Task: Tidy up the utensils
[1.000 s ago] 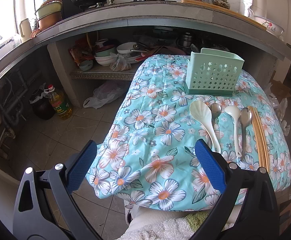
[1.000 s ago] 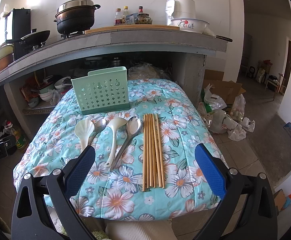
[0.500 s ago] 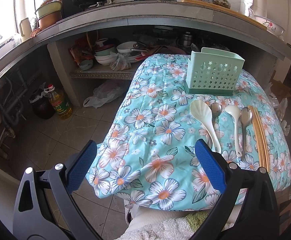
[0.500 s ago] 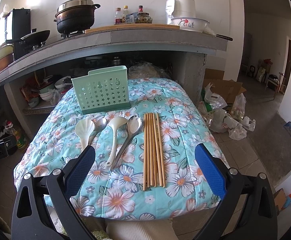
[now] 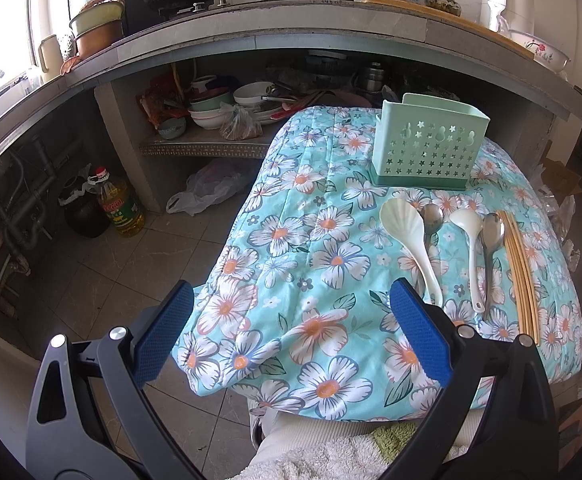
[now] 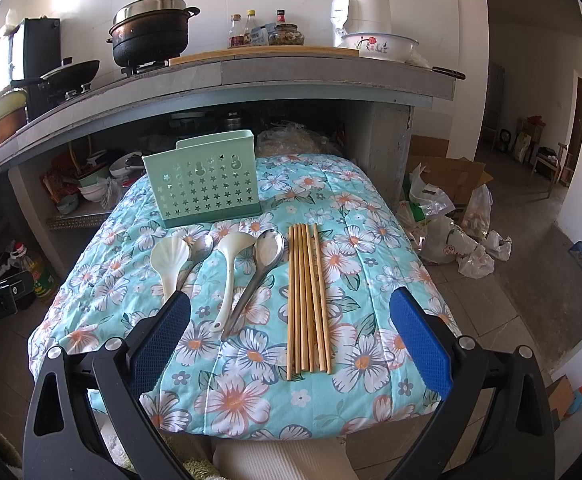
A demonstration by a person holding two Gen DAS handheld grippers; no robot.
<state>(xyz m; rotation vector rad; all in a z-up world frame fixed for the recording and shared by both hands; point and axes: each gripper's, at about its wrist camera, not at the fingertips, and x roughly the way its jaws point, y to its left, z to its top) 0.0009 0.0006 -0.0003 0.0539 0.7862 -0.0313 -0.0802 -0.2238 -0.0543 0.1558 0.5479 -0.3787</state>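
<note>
left wrist: from table's left, faces right-forward | right wrist: centred, faces forward | shared: utensil holder [image 5: 427, 152] [image 6: 203, 184]

Your table cover [image 6: 355, 216] was teal w/ white flowers, orange centres, dark green leaves. The holder [image 6: 205, 184] was mint green w/ star cutouts all over the front. You had two cream-white plastic pcs, the shell-ribbed scoop [image 6: 169, 258] and the ladle [image 6: 231, 256], plus two shiny silver spoons [image 6: 267, 250] and pale tan chopsticks [image 6: 307, 296]. Gripper pads [image 6: 419, 338] were bright blue w/ a fine dotted texture, on black arms. The big pot [image 6: 151, 36] was black w/ a silver lid.
</note>
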